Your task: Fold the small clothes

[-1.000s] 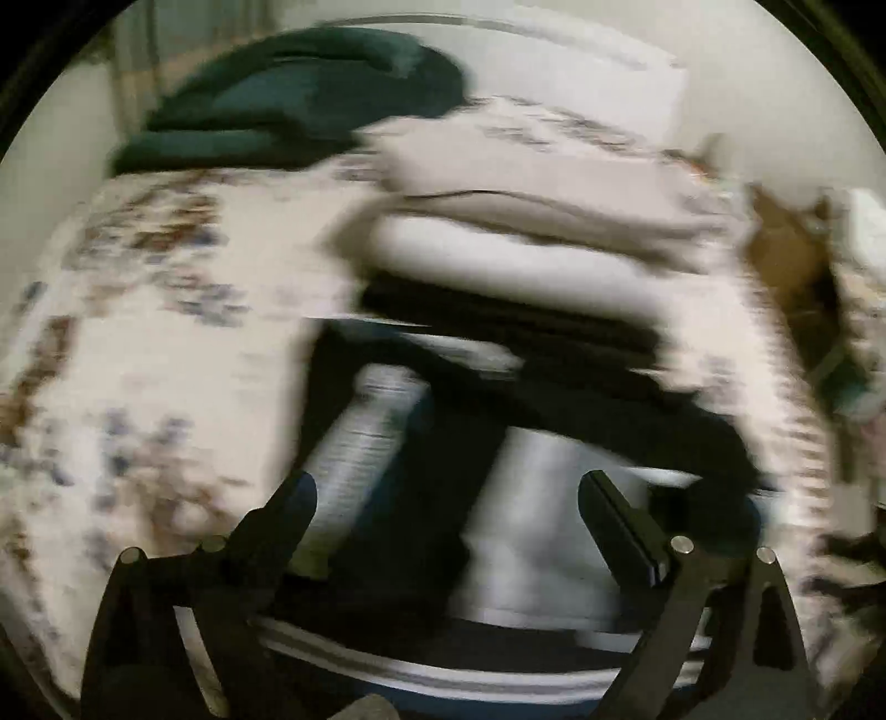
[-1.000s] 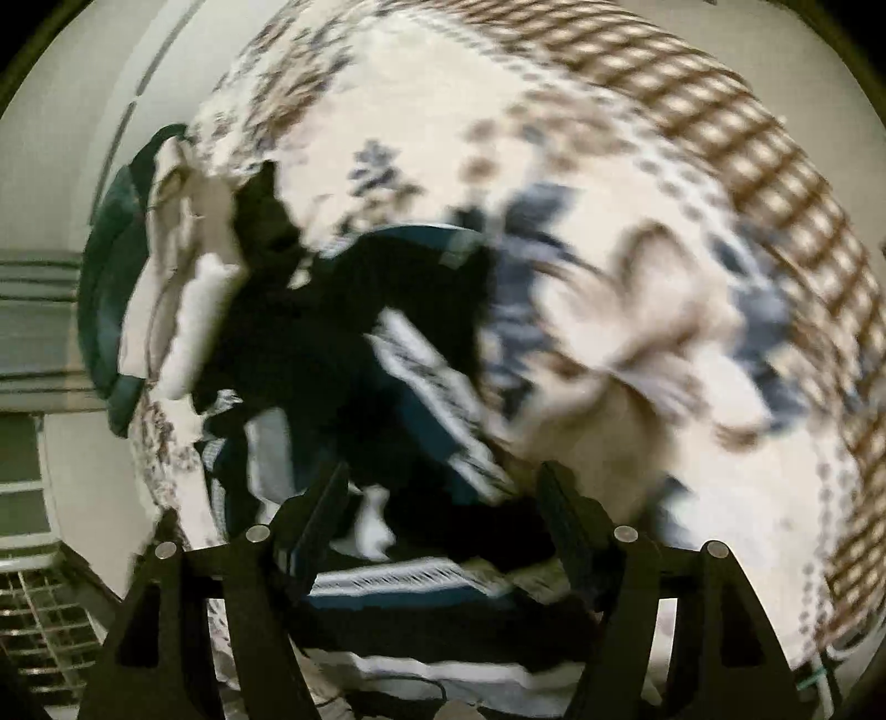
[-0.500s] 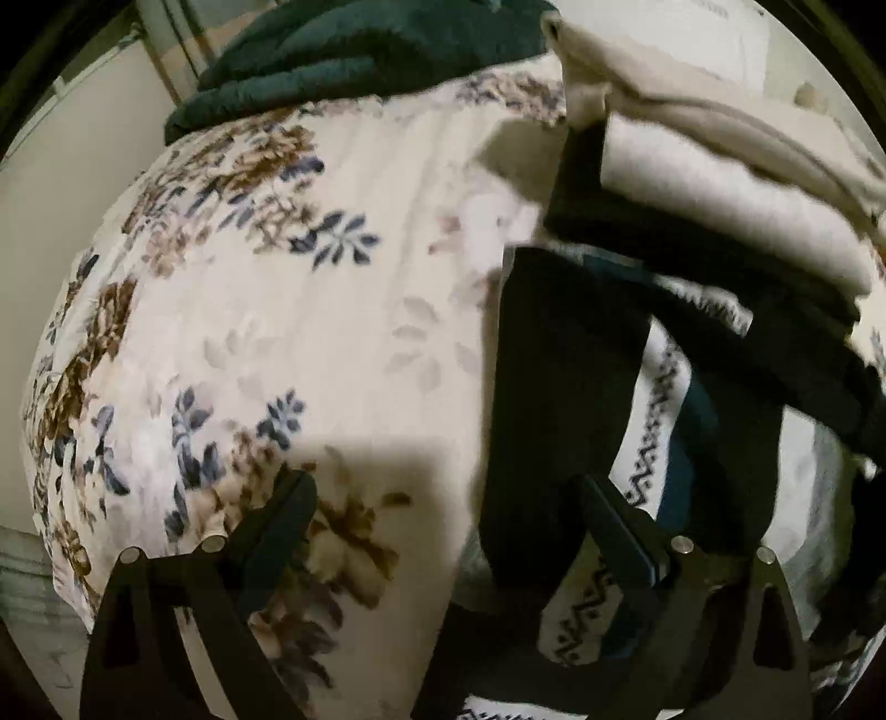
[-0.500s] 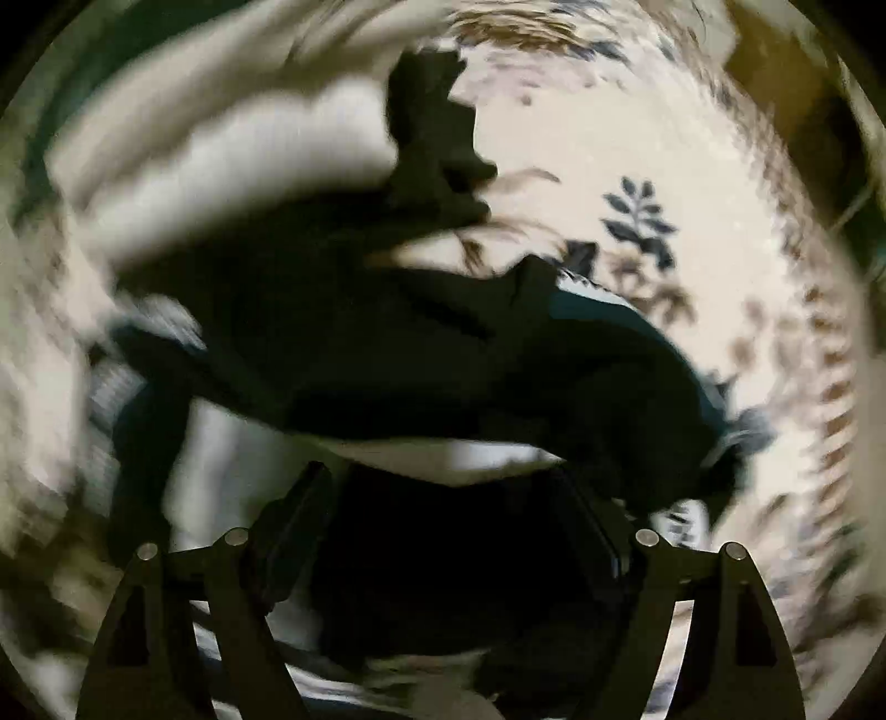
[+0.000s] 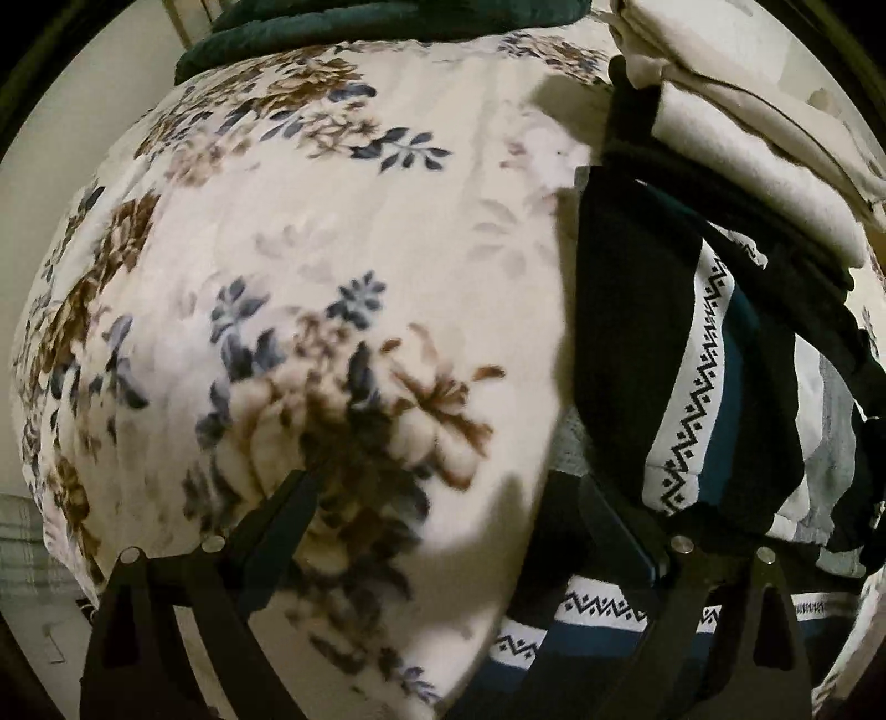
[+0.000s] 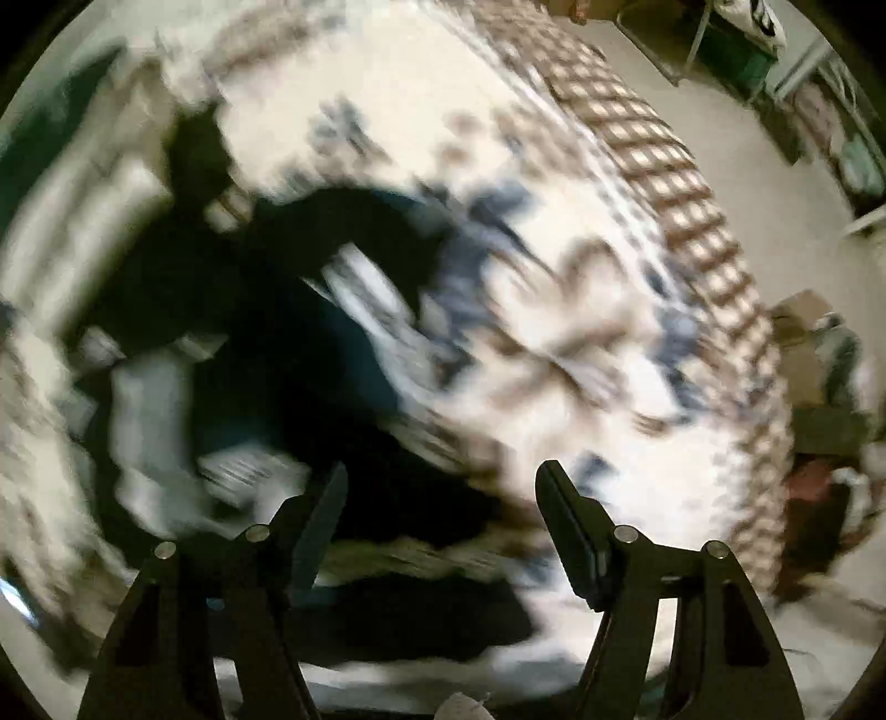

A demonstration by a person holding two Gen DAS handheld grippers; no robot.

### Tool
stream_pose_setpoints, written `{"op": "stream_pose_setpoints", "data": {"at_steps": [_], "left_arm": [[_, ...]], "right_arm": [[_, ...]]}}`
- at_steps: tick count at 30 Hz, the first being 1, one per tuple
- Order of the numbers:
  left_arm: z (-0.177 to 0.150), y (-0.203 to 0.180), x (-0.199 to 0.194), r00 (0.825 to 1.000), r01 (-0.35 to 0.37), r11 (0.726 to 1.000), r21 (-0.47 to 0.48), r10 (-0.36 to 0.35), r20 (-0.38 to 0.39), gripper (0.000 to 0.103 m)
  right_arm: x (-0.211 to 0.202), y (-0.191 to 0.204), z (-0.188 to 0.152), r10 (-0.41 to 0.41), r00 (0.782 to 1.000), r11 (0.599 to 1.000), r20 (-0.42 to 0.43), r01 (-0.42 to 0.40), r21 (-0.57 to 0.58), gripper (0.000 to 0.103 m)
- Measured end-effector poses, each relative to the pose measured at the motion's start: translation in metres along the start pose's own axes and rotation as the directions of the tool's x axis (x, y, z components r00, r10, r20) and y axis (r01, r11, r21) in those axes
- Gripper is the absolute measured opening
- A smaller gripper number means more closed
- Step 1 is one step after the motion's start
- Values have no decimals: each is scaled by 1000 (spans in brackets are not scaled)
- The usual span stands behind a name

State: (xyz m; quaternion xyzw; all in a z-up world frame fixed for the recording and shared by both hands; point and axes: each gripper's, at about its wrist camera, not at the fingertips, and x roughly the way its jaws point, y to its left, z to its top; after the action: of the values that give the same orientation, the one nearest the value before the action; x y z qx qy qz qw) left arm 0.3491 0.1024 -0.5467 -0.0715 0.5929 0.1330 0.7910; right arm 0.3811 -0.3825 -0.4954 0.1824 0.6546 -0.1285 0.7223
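Observation:
A dark garment with white zigzag bands and a teal stripe (image 5: 714, 365) lies crumpled on a floral blanket (image 5: 332, 232) at the right of the left wrist view. My left gripper (image 5: 448, 504) is open and empty, its right finger over the garment's edge, its left finger over the blanket. In the blurred right wrist view the same garment (image 6: 266, 343) spreads at the left and centre. My right gripper (image 6: 443, 498) is open and empty just above the garment's near edge.
A stack of folded cream and black clothes (image 5: 736, 127) sits behind the garment. A dark green folded blanket (image 5: 354, 22) lies at the far end. The blanket's checked border (image 6: 664, 166) marks the bed edge, with floor and clutter (image 6: 819, 343) beyond.
My left gripper has swung left, so the garment sits at the right. My right gripper has swung towards the bed edge. Both stay open.

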Motion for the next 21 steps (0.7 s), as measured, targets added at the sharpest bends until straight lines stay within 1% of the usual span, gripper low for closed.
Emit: {"op": "stream_pose_setpoints", "data": {"at_steps": [1,2,4,5,6,7,8,9,10,12,14,16,17,18,19,20,21], "left_arm": [[0,1,-2,1000,-2,1000,-5,2,5,97],[0,1,-2,1000,-3,1000,-8,3,7,97],[0,-1,-3,1000,3,1000,-13,-2,9,97],[0,-3,-3,1000,3,1000,-14,-3,6,97],[0,-5,-4,1000,7,1000,-16,-7,4,97],[0,-7,-5,1000,13,1000,-16,-13,6,97],[-1,-9,-6,1000,14,1000,-12,-14,9,97],[-1,-11,-7,1000,13,1000,-7,-13,13,97],[-2,-12,-9,1000,13,1000,-3,-13,19,97],[-4,-12,-12,1000,15,1000,-6,-15,25,97],[-8,-9,-12,999,24,1000,-20,-23,22,97],[-11,-5,-10,1000,30,999,-39,-30,4,97],[-13,-3,-8,999,32,998,-50,-33,-3,97],[-14,0,-7,999,36,997,-64,-37,-12,97],[-14,1,-6,999,40,997,-73,-41,-16,97],[-15,3,-6,999,44,996,-84,-46,-19,97],[-15,4,-7,998,49,994,-93,-51,-20,97]], "right_arm": [[-4,18,8,41,999,999,23,-40,-21,74],[-3,41,15,33,999,998,38,-31,-52,74],[5,76,22,12,998,993,56,-6,-120,74],[15,96,22,2,999,988,52,7,-156,74],[30,114,21,-23,999,980,42,31,-198,74],[42,129,19,-67,997,969,41,75,-236,73],[58,142,15,-138,989,951,49,146,-274,53],[66,148,12,-182,981,939,63,192,-284,32],[72,147,8,-211,975,934,69,222,-278,6],[65,129,2,-205,974,956,98,220,-193,6],[46,102,-5,-184,973,971,138,202,-125,6],[35,75,-14,-151,982,984,111,160,-74,6],[34,59,-21,-129,989,990,74,133,-52,7],[35,46,-25,-125,991,991,39,127,-41,7],[35,35,-28,-133,991,991,13,133,-23,15],[35,19,-31,-116,993,993,-16,117,13,26],[32,10,-33,-88,996,995,-29,90,44,33]]}}
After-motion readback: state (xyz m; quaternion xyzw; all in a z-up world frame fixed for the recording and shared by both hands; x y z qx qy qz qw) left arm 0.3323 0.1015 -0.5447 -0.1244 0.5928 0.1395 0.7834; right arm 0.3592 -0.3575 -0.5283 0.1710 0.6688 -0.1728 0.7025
